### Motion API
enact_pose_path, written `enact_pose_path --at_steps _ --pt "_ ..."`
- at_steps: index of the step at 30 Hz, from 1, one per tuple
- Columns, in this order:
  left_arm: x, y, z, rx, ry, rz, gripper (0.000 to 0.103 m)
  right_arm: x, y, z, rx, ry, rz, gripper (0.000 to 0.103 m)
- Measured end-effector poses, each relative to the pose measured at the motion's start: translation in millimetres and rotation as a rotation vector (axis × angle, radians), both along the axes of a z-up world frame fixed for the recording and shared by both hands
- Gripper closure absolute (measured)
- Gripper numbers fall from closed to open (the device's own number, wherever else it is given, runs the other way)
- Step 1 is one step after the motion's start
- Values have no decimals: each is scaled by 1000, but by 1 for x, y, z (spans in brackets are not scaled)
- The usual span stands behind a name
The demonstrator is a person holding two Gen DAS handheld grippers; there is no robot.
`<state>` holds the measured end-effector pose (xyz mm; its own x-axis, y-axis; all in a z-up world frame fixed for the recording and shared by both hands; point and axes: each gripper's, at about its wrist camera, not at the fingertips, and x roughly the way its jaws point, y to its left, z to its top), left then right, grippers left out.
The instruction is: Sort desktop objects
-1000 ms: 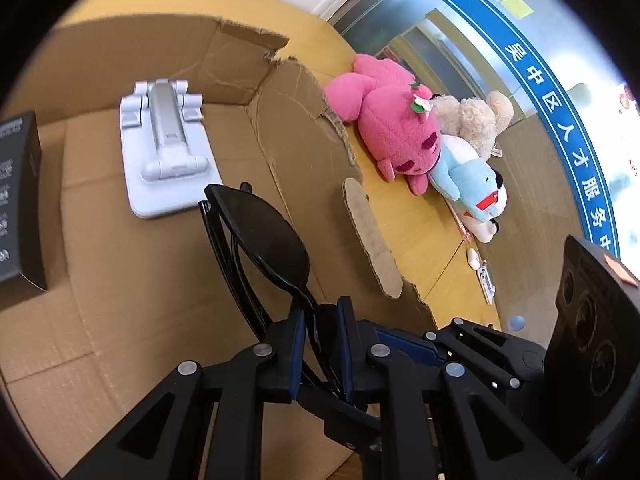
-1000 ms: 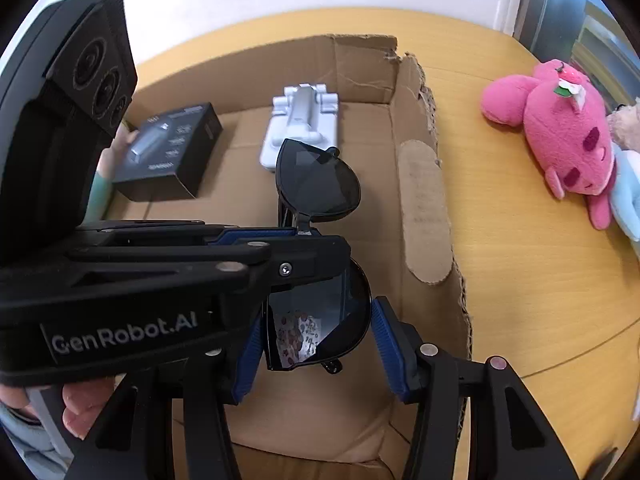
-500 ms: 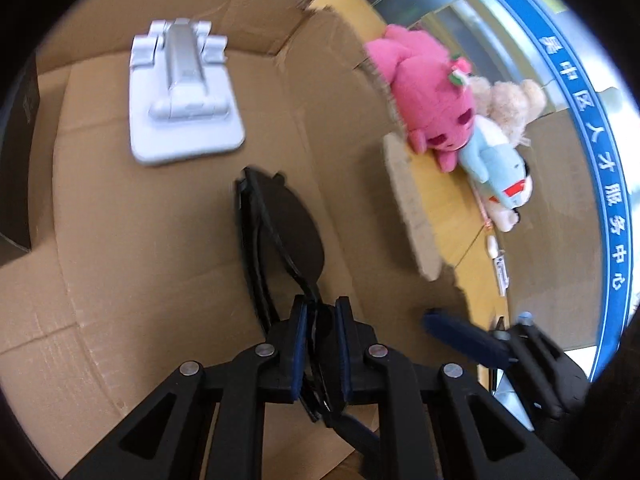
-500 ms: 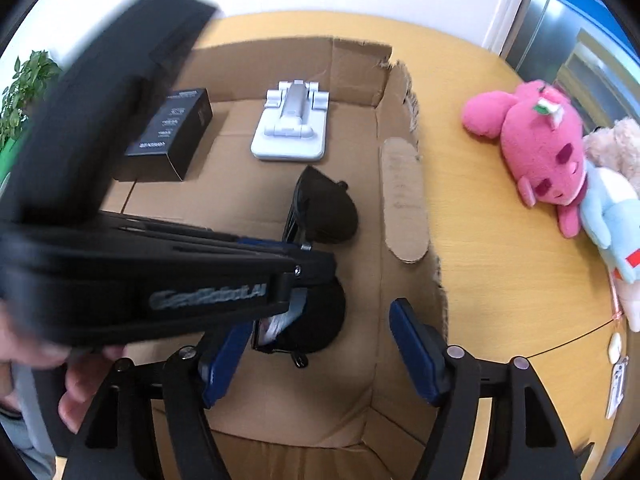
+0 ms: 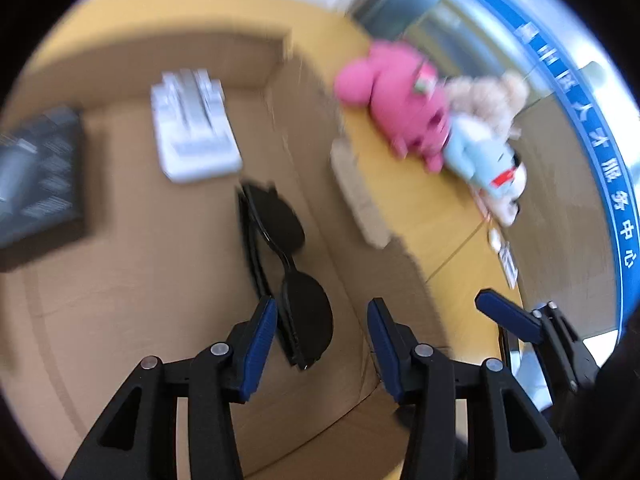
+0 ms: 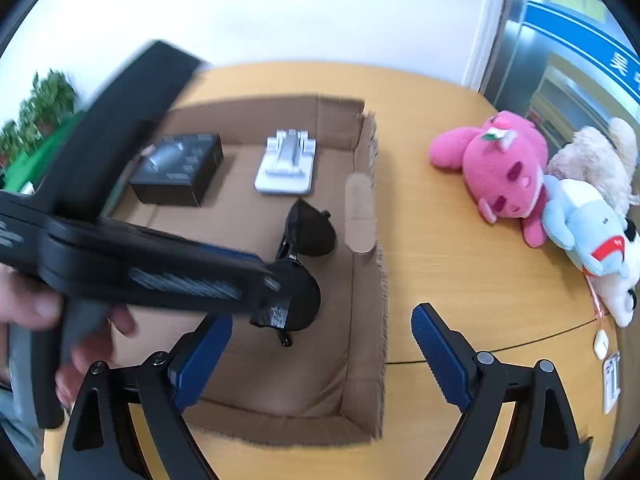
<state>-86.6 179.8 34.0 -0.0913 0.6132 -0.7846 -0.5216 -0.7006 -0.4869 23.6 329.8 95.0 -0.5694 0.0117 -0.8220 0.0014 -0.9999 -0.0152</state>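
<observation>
Black folded sunglasses [image 6: 306,236] lie flat inside open brown cardboard box [image 6: 366,392], sorted; left gripper [image 5: 322,338] and right gripper [image 6: 322,354], jaws just opened, grasp nothing.

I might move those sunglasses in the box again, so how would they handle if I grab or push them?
The sunglasses look thin-framed, so probably light and easily slid along the cardboard box floor. The glossy lenses could be slippery and may scratch. Folded flat, they seem unlikely to roll, though the slim bridge might flex or twist.

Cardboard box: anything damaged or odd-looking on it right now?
Yes. The cardboard box has a ragged, torn right wall, with a loose flap folded outward beside the sunglasses. Contents look orderly.
</observation>
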Motion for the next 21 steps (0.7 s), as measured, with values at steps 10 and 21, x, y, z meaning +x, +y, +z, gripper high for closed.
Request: enact_pose_path --at_steps 10,21 --pt "115 -121 102 -99 640 384 20 42 -34 24 -69 179 66 1" --pt "161 -157 97 -189 713 548 20 65 -74 28 -84 235 112 1"
